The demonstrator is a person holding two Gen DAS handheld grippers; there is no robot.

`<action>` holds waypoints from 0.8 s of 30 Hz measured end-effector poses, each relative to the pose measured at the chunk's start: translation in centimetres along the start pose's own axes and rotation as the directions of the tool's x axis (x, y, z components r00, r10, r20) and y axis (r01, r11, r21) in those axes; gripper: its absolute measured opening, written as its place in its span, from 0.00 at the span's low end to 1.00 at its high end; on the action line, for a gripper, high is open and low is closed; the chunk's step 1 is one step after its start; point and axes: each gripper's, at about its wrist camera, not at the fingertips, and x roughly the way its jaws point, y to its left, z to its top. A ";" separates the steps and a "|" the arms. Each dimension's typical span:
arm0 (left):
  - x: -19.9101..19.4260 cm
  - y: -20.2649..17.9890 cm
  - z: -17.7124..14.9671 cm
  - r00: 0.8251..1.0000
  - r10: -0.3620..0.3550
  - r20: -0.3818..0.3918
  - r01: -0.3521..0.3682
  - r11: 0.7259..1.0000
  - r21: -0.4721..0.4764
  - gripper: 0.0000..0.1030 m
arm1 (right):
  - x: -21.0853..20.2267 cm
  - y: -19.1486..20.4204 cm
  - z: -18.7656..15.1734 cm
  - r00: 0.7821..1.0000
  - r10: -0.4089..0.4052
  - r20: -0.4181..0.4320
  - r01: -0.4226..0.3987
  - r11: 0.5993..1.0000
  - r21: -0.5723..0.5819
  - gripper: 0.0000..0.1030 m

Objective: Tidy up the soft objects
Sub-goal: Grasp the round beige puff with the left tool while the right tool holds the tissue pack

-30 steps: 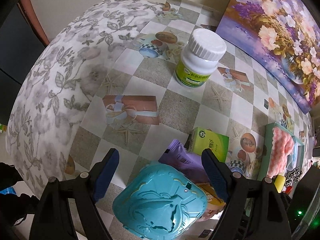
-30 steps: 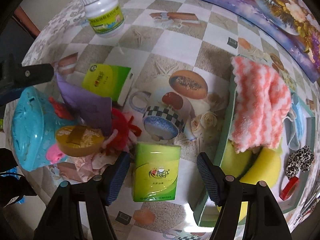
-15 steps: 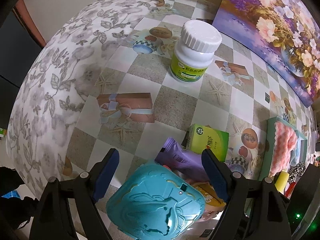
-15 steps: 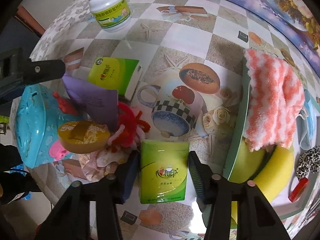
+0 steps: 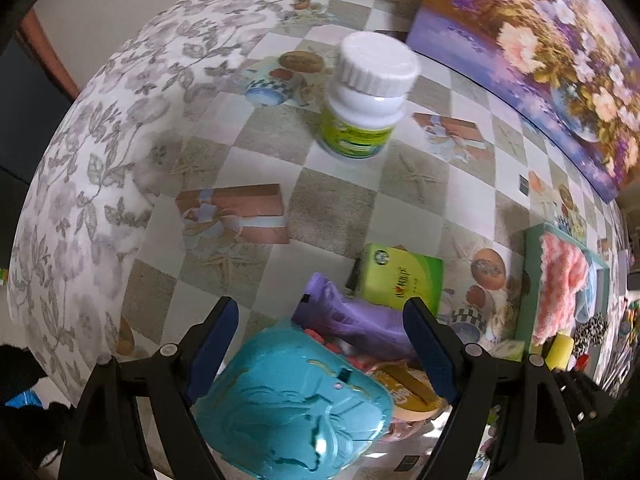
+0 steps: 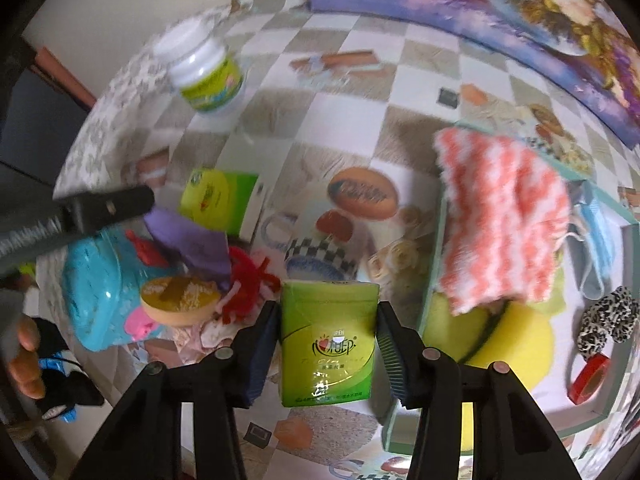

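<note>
- Step in hand, as I judge it: pick-up. Right gripper (image 6: 328,354) clenched on the tissue pack (image 6: 329,336), near centre; next move calls for carrying it right, to the tray (image 6: 436,264).
- Tray holds a striped cloth (image 6: 500,216), yellow sponge (image 6: 516,340), face mask (image 6: 596,240), spotted hair tie (image 6: 608,320).
- Left gripper (image 5: 320,344) spread wide, grasping nothing, over a blue toy (image 5: 296,404).

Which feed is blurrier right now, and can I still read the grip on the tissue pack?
Right wrist view: motion blur smears the white bottle and tablecloth, yet the tissue pack stays sharp between the right gripper fingers, which press its sides. Left wrist view: only mildly soft; fisheye bends the table edge; the left gripper is open.
</note>
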 end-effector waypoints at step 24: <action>0.8 -6.0 -0.3 0.994 0.108 -0.032 -0.084 0.901 0.426 0.82 | -3.4 -4.6 -0.1 0.997 0.012 0.082 -0.023 0.991 0.129 0.50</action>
